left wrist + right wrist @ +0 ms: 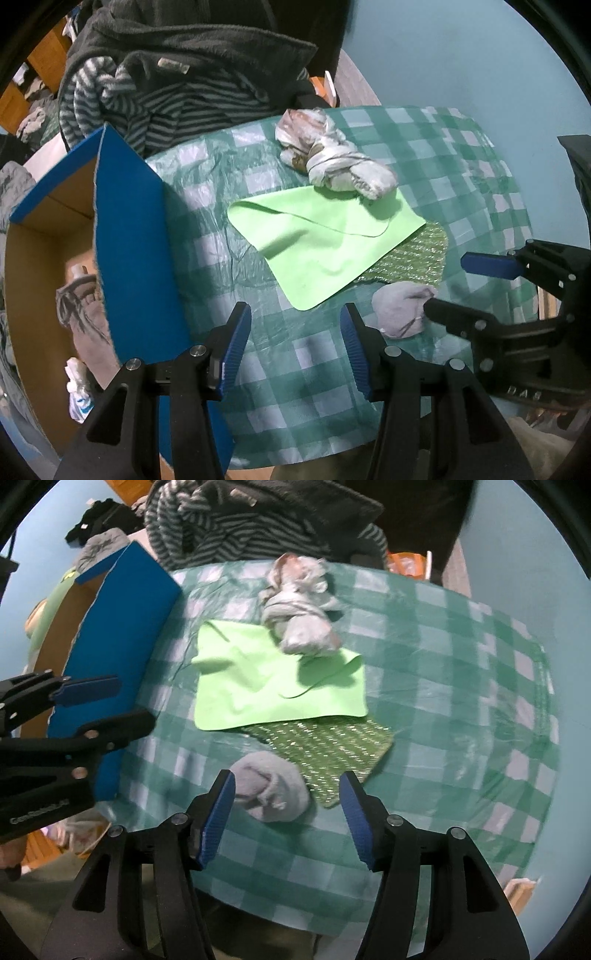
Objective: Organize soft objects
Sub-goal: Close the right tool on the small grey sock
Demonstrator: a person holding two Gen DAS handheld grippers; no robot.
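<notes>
My left gripper [295,350] points steeply down at the tabletop [314,406], which is covered by a green-and-white checked plastic cloth. Its blue-padded fingers [234,350] stand apart with nothing between them; only bare cloth shows in the gap. My right gripper [288,819] also points down, its fingers [218,819] spread apart and holding nothing. The small pale grey rolled sock bundle [271,788] lies on the cloth in the gap between those fingers, closer to the left one. I cannot tell whether that pad touches it.

In the left wrist view the same grey bundle [402,308] lies just right of my left gripper, with the right gripper [476,291] reaching in beside it from the right edge.

Just beyond the bundle lies a flat green cloth with glittery woven threads [325,753]. Its far edge is tucked under a smooth light-green rectangular cloth [266,686] spread flat on the tabletop. On the far corner of the light-green cloth rests a knotted bundle of whitish-grey fabric [299,609].

To the left of the tabletop stands an open cardboard box with blue outer faces [136,229], its flap upright. Inside it, in the left wrist view, lie a grey-brown soft item [88,321] and a small white item [77,387].

At the far side, a heap of dark grey and grey-striped fleece clothing [177,74] rises behind the tabletop edge.
</notes>
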